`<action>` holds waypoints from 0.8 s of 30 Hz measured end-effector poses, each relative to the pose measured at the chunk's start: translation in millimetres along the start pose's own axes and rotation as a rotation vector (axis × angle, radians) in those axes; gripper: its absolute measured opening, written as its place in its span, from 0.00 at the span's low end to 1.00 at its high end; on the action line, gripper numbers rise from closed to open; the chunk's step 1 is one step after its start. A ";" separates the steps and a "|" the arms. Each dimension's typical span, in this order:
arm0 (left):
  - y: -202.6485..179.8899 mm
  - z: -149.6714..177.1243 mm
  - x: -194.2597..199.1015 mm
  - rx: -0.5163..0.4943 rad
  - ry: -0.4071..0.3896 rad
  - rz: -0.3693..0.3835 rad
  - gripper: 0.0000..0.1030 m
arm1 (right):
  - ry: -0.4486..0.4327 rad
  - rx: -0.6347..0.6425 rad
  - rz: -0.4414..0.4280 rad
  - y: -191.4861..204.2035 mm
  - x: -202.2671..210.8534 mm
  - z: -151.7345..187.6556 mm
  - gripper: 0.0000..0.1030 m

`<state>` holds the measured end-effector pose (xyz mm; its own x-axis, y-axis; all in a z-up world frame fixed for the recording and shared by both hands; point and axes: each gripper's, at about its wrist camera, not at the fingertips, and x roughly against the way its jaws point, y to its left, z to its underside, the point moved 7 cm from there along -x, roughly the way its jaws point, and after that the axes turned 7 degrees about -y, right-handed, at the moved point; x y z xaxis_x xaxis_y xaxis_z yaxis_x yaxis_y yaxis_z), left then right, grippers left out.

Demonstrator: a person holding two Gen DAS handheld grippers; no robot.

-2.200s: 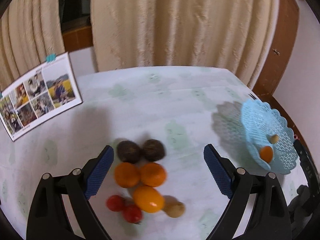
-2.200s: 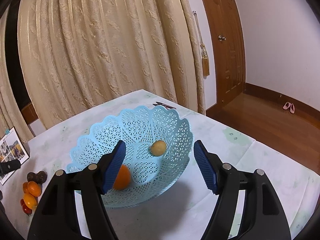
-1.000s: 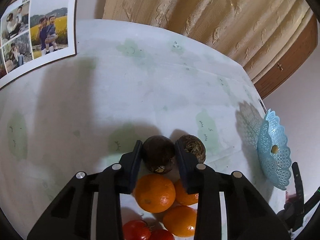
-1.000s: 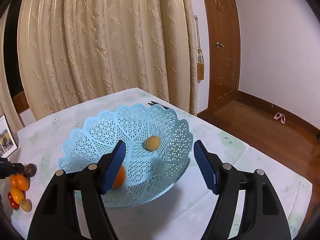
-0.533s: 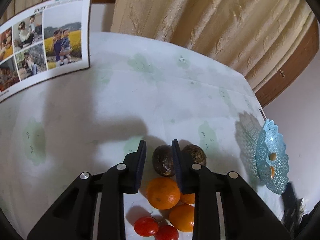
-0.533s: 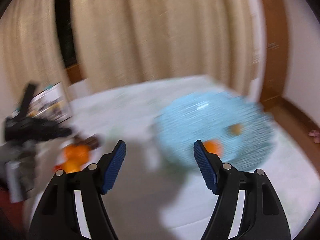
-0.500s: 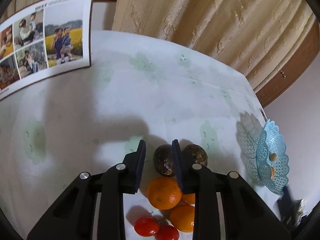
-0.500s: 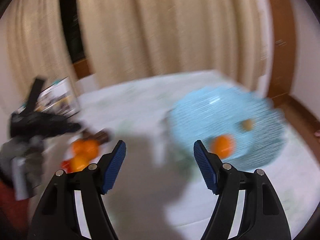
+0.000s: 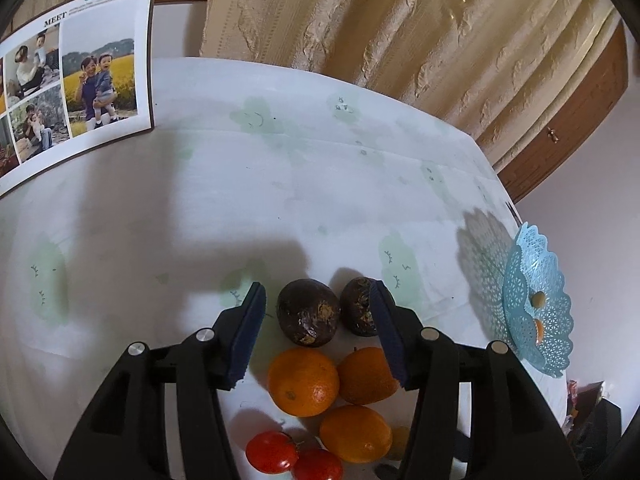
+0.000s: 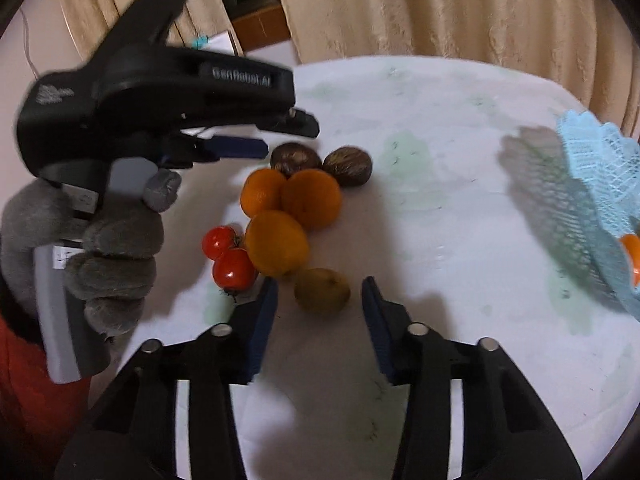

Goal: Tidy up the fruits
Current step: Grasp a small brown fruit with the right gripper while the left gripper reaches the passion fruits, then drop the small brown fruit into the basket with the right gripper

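Note:
In the left wrist view a dark passion fruit lies on the white table between the fingers of my left gripper. Its jaws are opening and the pads stand clear of the fruit. A second dark fruit lies just right of it. Nearer lie three oranges and two tomatoes. In the right wrist view my right gripper straddles a small yellow-brown fruit. Its jaws are closing, without touching the fruit. The blue lattice basket stands at the far right with an orange inside.
A photo calendar leans at the table's back left. Beige curtains hang behind the table. A grey-gloved hand holds the left gripper above the fruit pile. Bare tablecloth lies between pile and basket.
My left gripper's jaws, a second ago shut on the dark fruit, have spread apart from it. My right gripper swung left from the basket to the fruit pile and its jaws narrowed.

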<state>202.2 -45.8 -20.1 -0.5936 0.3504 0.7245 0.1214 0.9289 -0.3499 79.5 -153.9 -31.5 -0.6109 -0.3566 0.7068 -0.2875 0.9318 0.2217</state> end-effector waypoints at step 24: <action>-2.3 10.9 -15.0 -0.027 0.015 -0.034 0.31 | -0.190 -0.153 0.130 -59.2 71.5 -18.6 0.29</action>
<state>202.1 -54.5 -36.7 -0.5860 0.3202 0.7444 0.1227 0.9431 -0.3091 66.5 -233.3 18.4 -0.7668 -0.2260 0.6009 -0.0914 0.9649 0.2463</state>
